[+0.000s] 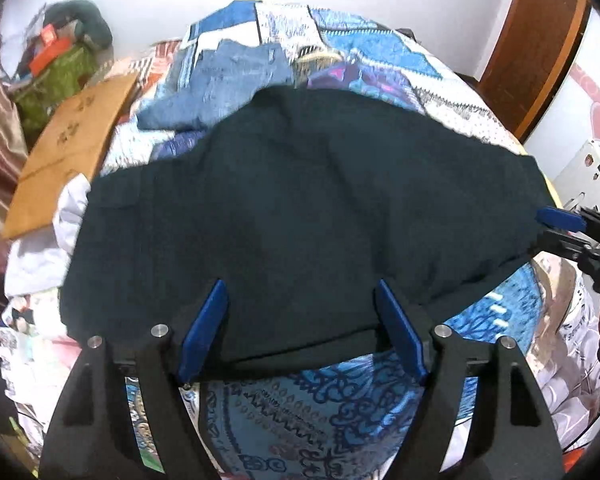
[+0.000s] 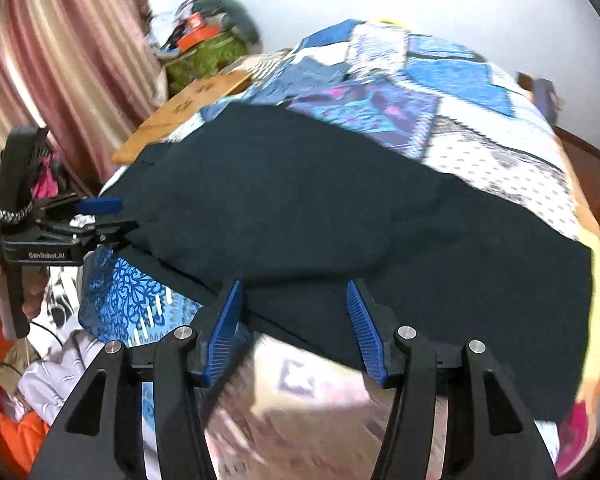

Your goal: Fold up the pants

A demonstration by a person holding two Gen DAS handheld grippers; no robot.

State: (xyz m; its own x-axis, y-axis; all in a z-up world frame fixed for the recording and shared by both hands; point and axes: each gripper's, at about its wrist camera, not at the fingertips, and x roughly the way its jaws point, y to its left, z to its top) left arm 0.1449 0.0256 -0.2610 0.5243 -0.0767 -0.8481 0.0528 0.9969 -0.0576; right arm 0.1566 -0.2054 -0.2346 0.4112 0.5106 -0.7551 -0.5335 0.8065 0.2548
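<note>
Dark navy pants point(image 1: 300, 200) lie spread across a bed with a blue patchwork quilt point(image 1: 300, 420). They also show in the right wrist view point(image 2: 340, 216), folded over themselves. My left gripper point(image 1: 300, 292) is open, its blue pads point(image 1: 204, 328) either side of the near hem. It also shows in the right wrist view point(image 2: 116, 216), at the pants' left edge. My right gripper point(image 2: 294, 292) is open over the near edge of the pants. It also shows in the left wrist view point(image 1: 556, 224), at the pants' right corner.
Blue jeans point(image 1: 228, 76) lie behind the pants. A brown cardboard box point(image 1: 68, 148) sits at the bed's left side. A cluttered green bag point(image 1: 56, 76) stands by the pink curtain point(image 2: 60, 60). A wooden door point(image 1: 536, 40) is at the right. White cloth point(image 1: 56, 240) lies at the left.
</note>
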